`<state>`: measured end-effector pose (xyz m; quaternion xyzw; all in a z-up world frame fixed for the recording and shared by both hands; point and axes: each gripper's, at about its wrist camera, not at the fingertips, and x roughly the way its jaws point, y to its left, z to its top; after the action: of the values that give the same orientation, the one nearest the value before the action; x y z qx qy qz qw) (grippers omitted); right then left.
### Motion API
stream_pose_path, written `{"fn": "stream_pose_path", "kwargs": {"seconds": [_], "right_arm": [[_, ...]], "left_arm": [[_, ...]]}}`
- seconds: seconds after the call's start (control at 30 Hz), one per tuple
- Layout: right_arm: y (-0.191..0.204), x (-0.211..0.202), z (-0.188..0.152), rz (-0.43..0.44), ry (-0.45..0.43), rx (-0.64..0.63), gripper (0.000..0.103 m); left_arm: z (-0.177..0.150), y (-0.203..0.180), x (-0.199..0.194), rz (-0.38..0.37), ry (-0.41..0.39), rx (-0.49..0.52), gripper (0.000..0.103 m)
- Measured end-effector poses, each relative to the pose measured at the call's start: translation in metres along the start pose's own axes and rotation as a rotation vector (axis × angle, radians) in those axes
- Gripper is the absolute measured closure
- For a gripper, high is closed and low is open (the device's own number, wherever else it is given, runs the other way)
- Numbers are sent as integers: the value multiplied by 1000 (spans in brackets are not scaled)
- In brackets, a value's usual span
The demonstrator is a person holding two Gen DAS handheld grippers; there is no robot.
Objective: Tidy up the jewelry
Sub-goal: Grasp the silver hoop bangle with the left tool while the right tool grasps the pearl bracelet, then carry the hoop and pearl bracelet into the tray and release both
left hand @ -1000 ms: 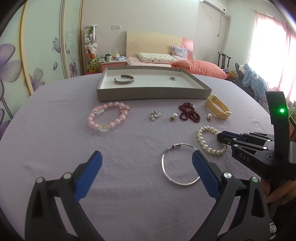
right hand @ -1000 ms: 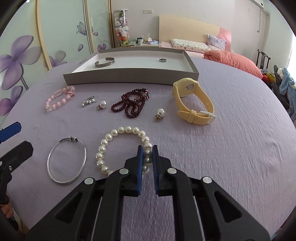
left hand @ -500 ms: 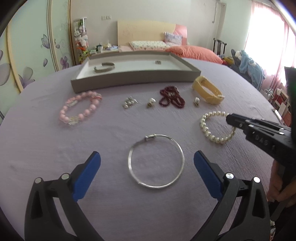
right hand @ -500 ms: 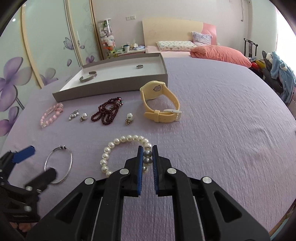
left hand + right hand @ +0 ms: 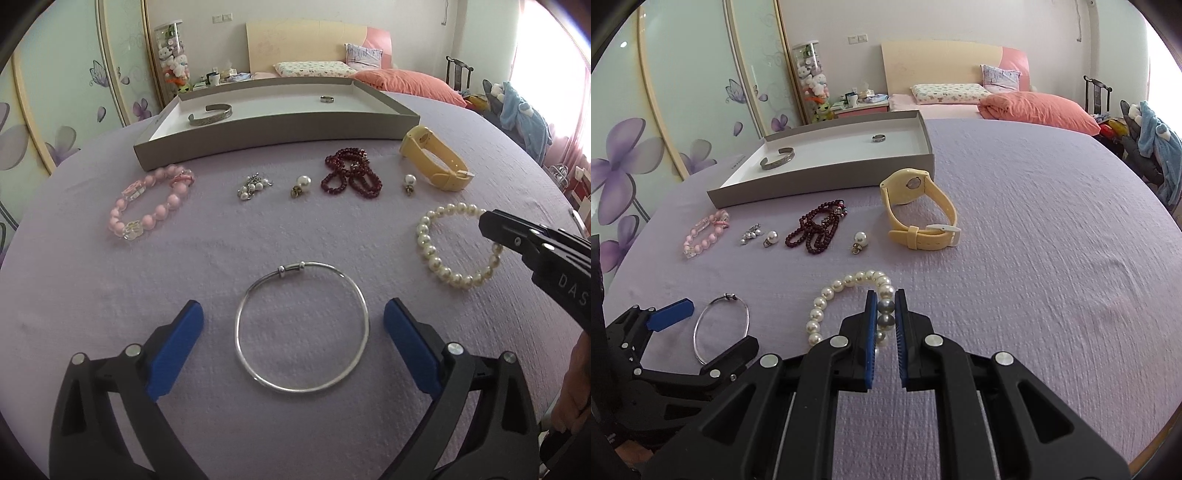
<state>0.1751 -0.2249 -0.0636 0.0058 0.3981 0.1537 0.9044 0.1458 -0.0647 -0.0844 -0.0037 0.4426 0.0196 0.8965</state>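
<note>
Near the counter's front edge, the right tool [image 5: 885, 312] grips the pearl bracelet [image 5: 827, 295] while the left tool [image 5: 293, 325], jaws wide but just closing a little, straddles the silver bangle [image 5: 302, 326].

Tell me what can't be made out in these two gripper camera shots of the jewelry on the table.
- Pearl bracelet: in the left wrist view the right gripper covers its right side; in the right wrist view the fingers hide its near beads.
- Ring in the tray: too small for detail.
- Cuff bracelet: engraving unreadable.
- Silver bangle: in the right wrist view the left gripper covers its near edge.
</note>
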Motion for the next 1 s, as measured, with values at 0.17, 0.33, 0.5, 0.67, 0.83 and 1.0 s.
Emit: {"fn": "stream_pose_path", "kwargs": {"seconds": [0.17,0.33,0.5,0.67,0.83,1.0], "right_arm": [[3,-4,1,8,-5,-12,93],[9,-6,4,24,-14,-26,93],[19,-11,8,50,-32,-55,93],[31,-17,15,81,-52,-82,93],[43,-26,25,117,-86,-102,93],[53,-32,34,128,-113,-120,93]], "left_arm": [[1,-1,-5,-13,-14,12,33],[-1,9,-8,-17,-20,7,34],[-3,28,-12,-7,-24,-18,34],[2,51,-24,16,-56,-54,34],[11,69,-39,39,-107,-80,34],[16,78,-46,55,-133,-95,34]]}}
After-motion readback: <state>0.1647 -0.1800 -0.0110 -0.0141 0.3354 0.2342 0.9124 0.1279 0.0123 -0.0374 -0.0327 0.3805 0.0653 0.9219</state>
